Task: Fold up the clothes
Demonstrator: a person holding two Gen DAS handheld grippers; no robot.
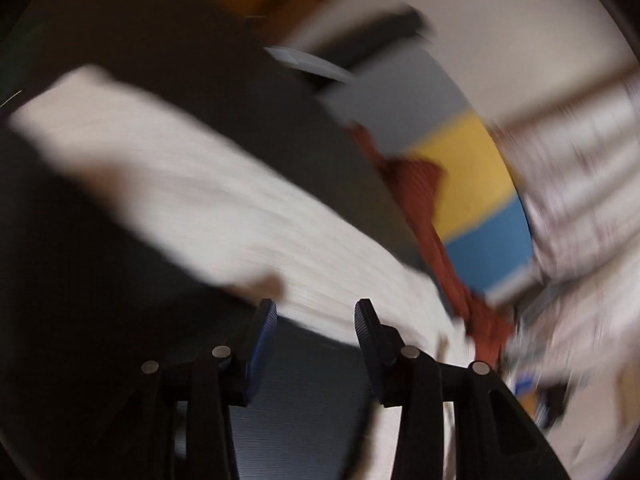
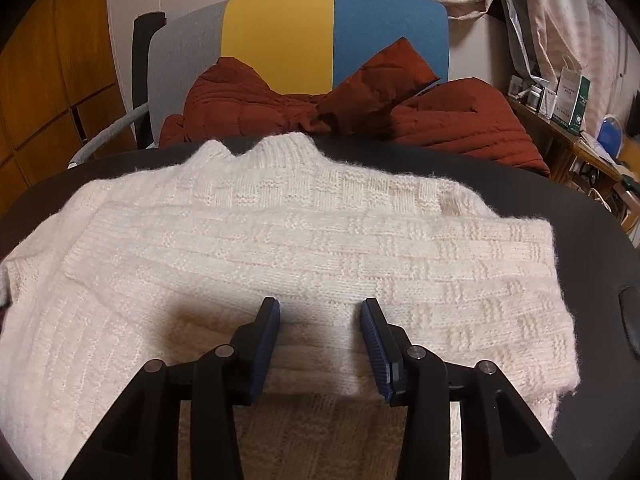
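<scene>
One cream knit sweater (image 2: 304, 248) lies part-folded on counter (image 2: 580, 216); final fold left. Left hand-held gripper (image 1: 316, 320) released, empty; right hand-held gripper (image 2: 320, 320) straddles a fold, not clamped.

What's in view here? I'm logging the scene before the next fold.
sweater: one, cream knit, partly folded on the table
table: one, dark, under the sweater
jacket: one, rust-red quilted, heaped on the chair
chair: one, yellow, blue and grey back, behind the table
shelf: one, wood, cluttered, far right
left tongs: open, nothing between
right tongs: open, over the sweater's near fold
</scene>
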